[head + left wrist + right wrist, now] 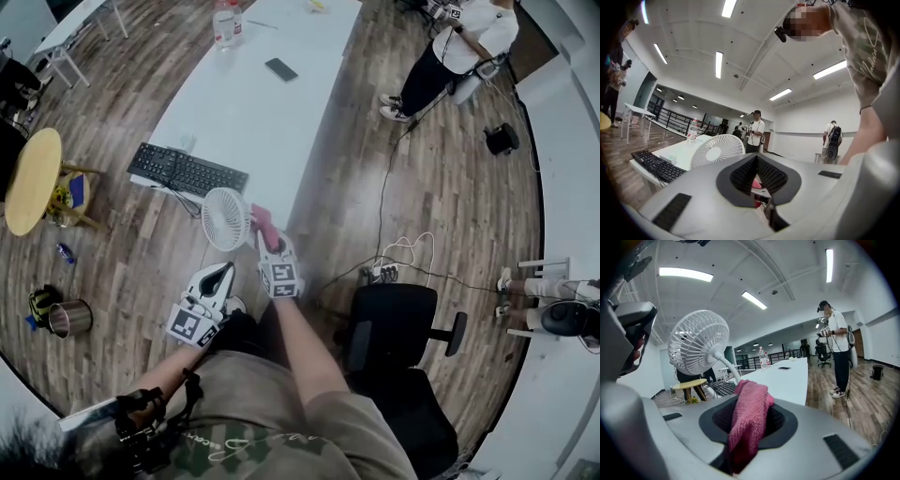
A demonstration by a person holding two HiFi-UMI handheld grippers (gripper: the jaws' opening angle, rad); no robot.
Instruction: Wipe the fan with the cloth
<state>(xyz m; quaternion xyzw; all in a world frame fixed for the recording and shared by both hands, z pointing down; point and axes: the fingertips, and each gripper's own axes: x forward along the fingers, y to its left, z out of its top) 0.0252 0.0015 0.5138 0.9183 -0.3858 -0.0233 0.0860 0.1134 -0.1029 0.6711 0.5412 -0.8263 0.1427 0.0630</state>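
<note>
Wood-plank floor [441,187] runs round a long white table [272,103], and the person stands at its near end. A black keyboard [187,171] lies along the table's near left edge. The small white desk fan [226,218] stands at the near end, close to the right corner, its round grille tipped up towards the head camera.

The right gripper [270,246] is the closer of the two. Its jaws are clamped on a pink cloth [262,223], whose long fold stands out past the tips along the line the gripper points. In the head view the cloth lies just beside the right rim of the grille. Whether it touches the rim cannot be told. In the right gripper view the fan [698,343] sits up and to the left of the cloth [747,420], showing its domed cage and neck, so the wipe probably calls for a short sweep leftward and up.

The left gripper [221,274] hangs below the fan, nearer the person, with its jaws pressed together on nothing.
</note>
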